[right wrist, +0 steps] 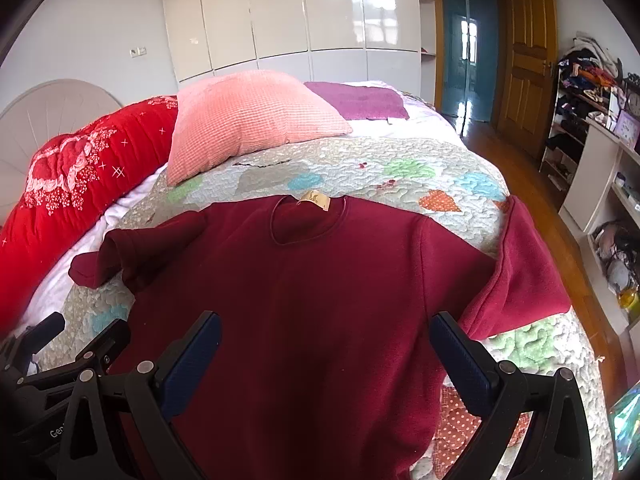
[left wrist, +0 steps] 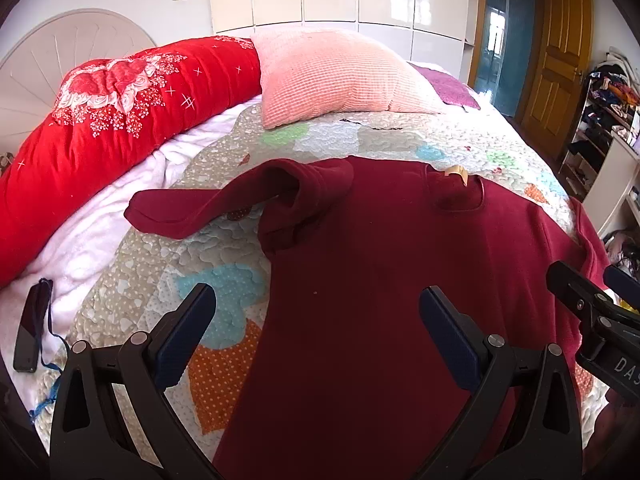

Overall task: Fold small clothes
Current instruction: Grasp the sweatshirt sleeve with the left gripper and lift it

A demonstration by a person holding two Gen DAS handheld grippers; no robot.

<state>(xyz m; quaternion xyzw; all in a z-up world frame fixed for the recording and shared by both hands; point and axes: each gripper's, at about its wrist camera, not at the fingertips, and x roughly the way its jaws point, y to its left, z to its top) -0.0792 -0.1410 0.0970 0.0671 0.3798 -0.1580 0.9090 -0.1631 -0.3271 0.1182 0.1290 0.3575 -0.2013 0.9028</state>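
Observation:
A dark red long-sleeved sweater (left wrist: 380, 272) lies flat on the patchwork quilt (left wrist: 224, 300), neck away from me, with a tan label at the collar. Its left sleeve (left wrist: 192, 208) is bunched and trails left. Its right sleeve (right wrist: 524, 272) lies crumpled toward the bed's right edge. The sweater also shows in the right wrist view (right wrist: 312, 300). My left gripper (left wrist: 316, 316) is open above the sweater's lower left part. My right gripper (right wrist: 326, 340) is open above the sweater's lower right part. Neither holds anything.
A pink pillow (left wrist: 336, 76), a red floral duvet (left wrist: 100, 120) and a purple towel (right wrist: 356, 100) lie at the bed's far side. A dark phone with a blue cord (left wrist: 32, 328) lies at left. Cluttered shelves (right wrist: 592, 128) and wooden floor are at right.

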